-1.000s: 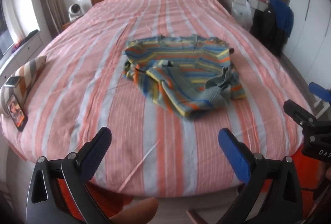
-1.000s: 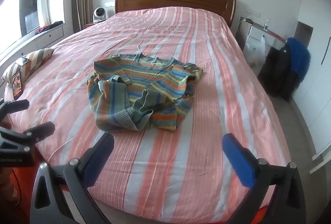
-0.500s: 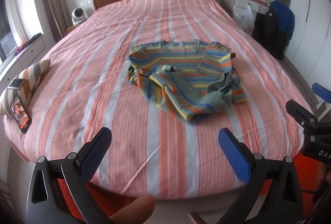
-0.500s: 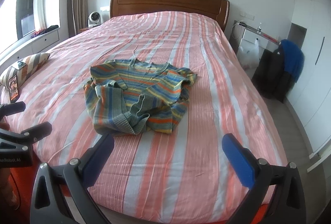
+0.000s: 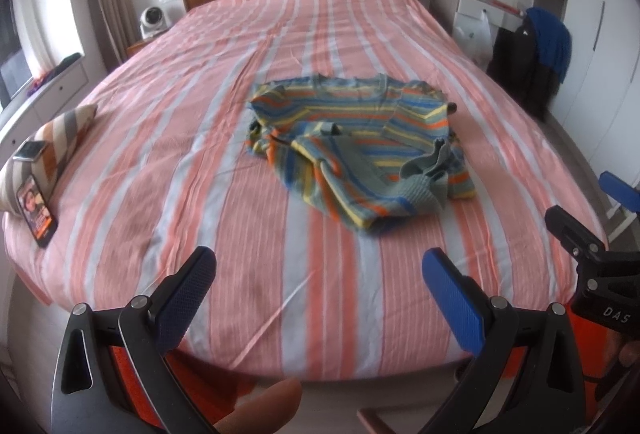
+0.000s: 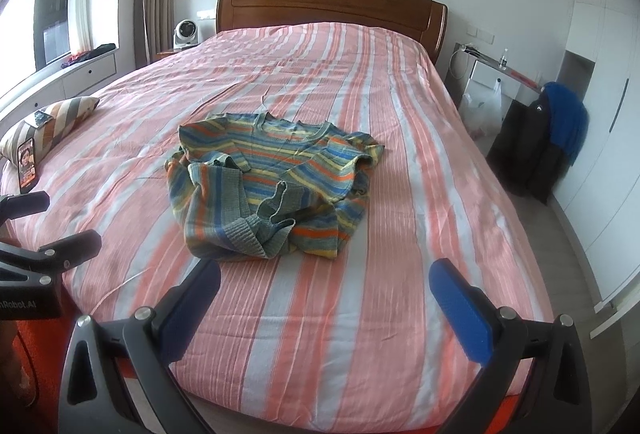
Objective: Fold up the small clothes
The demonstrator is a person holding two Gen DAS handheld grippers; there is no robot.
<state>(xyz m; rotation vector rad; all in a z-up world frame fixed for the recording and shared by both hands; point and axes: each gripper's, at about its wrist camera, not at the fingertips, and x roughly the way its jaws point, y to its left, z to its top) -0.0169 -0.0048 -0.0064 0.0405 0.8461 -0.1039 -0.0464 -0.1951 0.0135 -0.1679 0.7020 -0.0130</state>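
Since a sec ago both cams have tilted up a bit: the headboard sits lower in frame and the sweater sits lower too, w/ the garment itself not shifted on the bed.

Left gripper is spread wide w/ nothing between its fingers; right gripper likewise wide apart, empty. Both hang over the bed's foot edge, well short of the cloth.

Sweater lies mid-bed, crumpled, collar toward the headboard, hem and a sleeve bunched up at the near side.

Handling, as a guess: knit, soft, light, floppy, no stiffness, prob clings to the sheet a little and stretches if tugged. Best holds look like the ribbed hem corners nearest the grippers, or the shoulders, pinching one layer only.

Hard to read: which lump is sleeve vs hem, the far sleeve is tucked under, and the layers beneath are hidden. Left view is motion-blurred.
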